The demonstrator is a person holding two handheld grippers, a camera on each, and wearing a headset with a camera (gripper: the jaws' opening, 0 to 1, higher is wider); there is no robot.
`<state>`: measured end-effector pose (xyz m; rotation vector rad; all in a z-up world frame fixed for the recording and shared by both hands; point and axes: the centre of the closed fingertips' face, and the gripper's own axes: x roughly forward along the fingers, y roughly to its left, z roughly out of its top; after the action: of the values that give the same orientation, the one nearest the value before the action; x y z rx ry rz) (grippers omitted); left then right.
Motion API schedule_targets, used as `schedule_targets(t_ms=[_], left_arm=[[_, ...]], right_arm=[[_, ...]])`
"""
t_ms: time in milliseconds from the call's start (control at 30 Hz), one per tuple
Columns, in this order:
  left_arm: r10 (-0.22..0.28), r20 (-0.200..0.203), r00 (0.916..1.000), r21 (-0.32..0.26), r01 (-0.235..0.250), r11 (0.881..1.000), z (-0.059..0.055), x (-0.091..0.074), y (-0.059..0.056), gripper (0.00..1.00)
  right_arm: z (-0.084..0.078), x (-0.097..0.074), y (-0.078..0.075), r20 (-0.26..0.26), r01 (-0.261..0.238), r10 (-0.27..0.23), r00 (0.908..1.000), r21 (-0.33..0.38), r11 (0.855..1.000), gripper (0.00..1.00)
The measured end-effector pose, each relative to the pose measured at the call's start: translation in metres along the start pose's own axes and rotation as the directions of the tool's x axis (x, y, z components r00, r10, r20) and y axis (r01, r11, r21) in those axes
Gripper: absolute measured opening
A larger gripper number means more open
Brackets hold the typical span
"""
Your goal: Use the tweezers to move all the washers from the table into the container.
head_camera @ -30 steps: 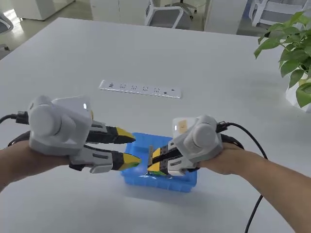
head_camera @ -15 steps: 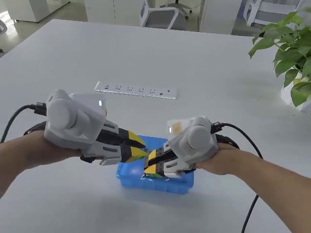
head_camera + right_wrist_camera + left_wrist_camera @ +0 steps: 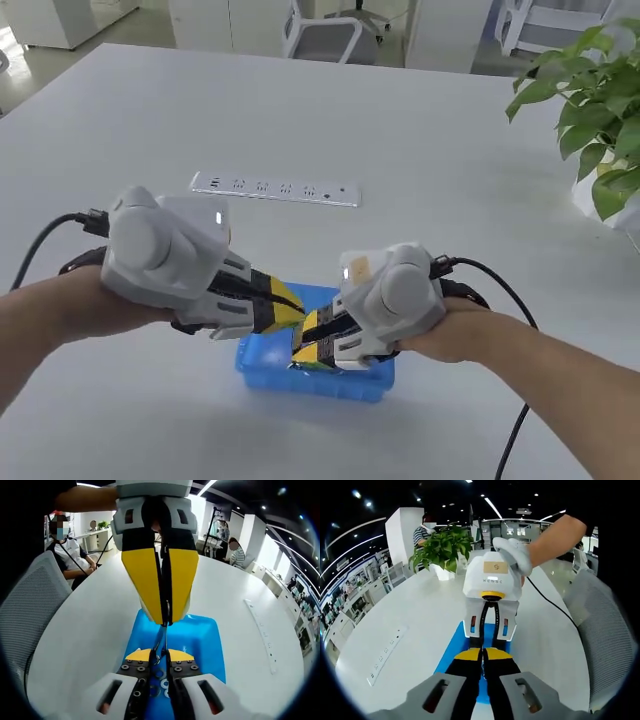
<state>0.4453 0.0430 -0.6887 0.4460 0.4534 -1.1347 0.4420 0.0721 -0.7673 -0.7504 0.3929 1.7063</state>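
Together left claw (image 3: pixel 290 302) and right claw (image 3: pixel 303 345) pinch slim metal tweezers (image 3: pixel 161 642) over glossy blue container (image 3: pixel 262 365)

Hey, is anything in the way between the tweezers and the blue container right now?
Nothing visible. The tweezers, held by the right gripper, sit directly over the open blue container. The left gripper meets their tip from the opposite side, above the container, not beneath them.

The container (image 3: pixel 310 378) sits on the table (image 3: pixel 450 200). Behind it lies the power strip (image 3: pixel 273 188); behind and far right of it, the plant (image 3: pixel 590 110). The left gripper (image 3: pixel 290 305) is at its left, the right gripper (image 3: pixel 305 347) at its right, the tweezers (image 3: pixel 161 642) above it, washers (image 3: pixel 160 674) in it.
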Motion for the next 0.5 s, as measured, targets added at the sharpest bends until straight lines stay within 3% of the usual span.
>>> schedule_targets(t_ms=[267, 400, 500], left_arm=[[0.0, 0.027, 0.9996, 0.011, 0.0, 1.0, 0.014, -0.008, 0.001, 0.05], [-0.017, 0.069, 0.9975, 0.011, 0.016, 1.0, 0.029, -0.015, -0.004, 0.05], [-0.023, 0.075, 0.9969, 0.014, 0.022, 1.0, 0.037, -0.019, -0.007, 0.05]], right_arm=[[0.012, -0.012, -0.003, 0.044, 0.034, -0.035, 0.9984, 0.022, 0.999, 0.12], [0.024, -0.018, -0.002, 0.089, 0.055, -0.058, 0.9943, 0.034, 0.998, 0.15], [0.032, -0.021, 0.001, 0.112, 0.072, -0.076, 0.9908, 0.04, 0.997, 0.12]])
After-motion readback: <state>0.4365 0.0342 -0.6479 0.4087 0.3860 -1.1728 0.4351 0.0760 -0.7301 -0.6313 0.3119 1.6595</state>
